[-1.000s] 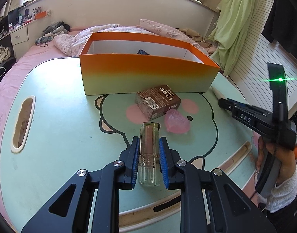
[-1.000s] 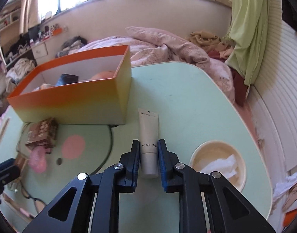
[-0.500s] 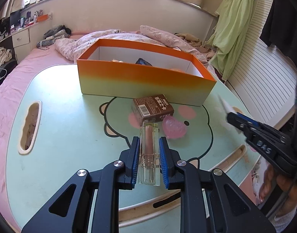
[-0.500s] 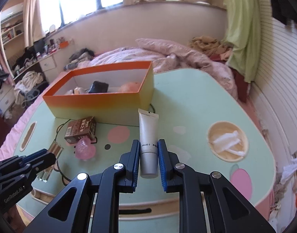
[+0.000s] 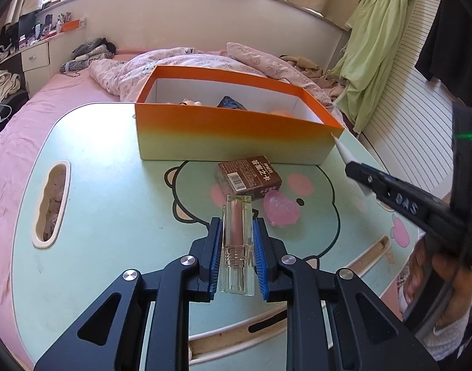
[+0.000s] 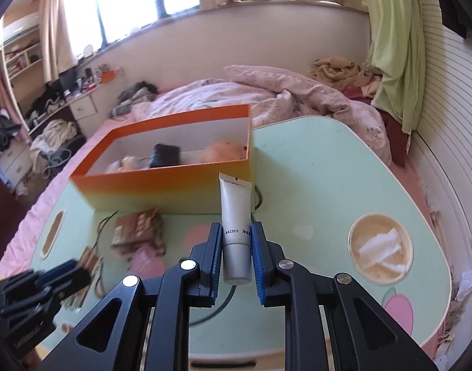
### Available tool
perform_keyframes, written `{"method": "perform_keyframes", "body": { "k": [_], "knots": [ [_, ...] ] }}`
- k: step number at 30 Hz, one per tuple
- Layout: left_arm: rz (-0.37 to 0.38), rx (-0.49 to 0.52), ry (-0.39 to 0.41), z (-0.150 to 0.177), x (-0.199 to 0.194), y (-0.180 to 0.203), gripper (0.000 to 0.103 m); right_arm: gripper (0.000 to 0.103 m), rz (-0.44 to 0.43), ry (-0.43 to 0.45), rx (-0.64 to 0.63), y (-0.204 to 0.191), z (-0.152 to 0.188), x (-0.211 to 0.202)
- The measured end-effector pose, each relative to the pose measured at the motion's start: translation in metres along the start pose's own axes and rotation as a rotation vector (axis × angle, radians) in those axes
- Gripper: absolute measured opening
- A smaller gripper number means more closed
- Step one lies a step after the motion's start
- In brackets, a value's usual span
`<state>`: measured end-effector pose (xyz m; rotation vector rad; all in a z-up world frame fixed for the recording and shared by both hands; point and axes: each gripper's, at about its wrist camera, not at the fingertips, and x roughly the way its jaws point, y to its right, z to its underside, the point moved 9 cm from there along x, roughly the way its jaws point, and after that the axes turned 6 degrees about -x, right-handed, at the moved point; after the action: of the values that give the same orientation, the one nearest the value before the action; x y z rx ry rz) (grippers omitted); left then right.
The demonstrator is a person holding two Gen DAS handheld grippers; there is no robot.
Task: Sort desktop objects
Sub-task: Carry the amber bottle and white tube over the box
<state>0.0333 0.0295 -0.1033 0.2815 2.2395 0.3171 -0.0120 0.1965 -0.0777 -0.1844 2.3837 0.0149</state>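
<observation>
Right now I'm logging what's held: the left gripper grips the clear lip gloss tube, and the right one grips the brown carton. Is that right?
Not quite. The left gripper does grip the clear lip gloss tube, but the right gripper grips a white cream tube, as the right wrist view shows. The brown carton lies on the table.

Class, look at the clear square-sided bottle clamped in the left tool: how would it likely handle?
The clear bottle looks like rigid glass or hard plastic, so probably stiff and breakable. Its flat sides suggest it won't roll. Smooth walls may slip between the left tool.
</observation>
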Motion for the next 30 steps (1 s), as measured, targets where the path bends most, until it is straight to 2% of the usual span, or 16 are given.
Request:
{"method": "perform_keyframes", "body": {
  "k": [7,12,18,30],
  "knots": [
    [0.001,-0.015,-0.003,0.000,0.001,-0.001,0.021,0.017,0.074,0.009,-0.030,0.007,-0.002,0.001],
    [0.006,-0.004,-0.004,0.003,0.001,0.005,0.021,0.018,0.012,-0.012,-0.060,-0.019,0.015,-0.009],
    [-0.005,0.000,-0.012,0.010,0.001,0.005,0.021,0.018,-0.013,-0.028,-0.101,-0.041,0.028,-0.009],
    [0.000,0.007,-0.001,0.008,-0.008,0.008,0.021,0.018,-0.017,-0.016,-0.119,-0.048,0.028,-0.016]
  ]
}}
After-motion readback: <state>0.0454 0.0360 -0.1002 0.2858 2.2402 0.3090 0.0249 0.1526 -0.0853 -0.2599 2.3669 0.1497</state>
